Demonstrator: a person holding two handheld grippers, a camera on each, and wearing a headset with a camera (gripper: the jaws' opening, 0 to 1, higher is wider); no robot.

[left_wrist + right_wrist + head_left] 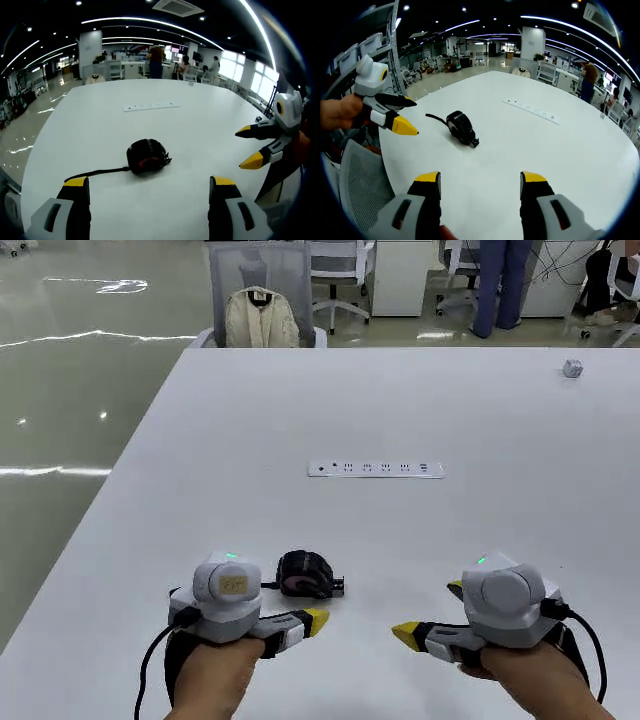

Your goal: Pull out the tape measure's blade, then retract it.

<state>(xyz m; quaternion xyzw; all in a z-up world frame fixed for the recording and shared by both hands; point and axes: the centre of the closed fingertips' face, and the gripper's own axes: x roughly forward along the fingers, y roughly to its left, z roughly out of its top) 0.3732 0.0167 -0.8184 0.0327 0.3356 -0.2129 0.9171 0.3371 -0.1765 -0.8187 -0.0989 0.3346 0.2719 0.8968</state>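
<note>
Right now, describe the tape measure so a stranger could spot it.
On the big white table, look nearer than the power strip. The tape measure is the small black rounded case trailing a black strap; the strip is long, flat and white.

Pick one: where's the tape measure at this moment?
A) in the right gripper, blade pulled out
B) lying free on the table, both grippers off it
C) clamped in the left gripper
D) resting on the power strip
B: the black tape measure lies on the white table with no blade drawn out, while the left gripper and right gripper both stand open and short of it.
</note>
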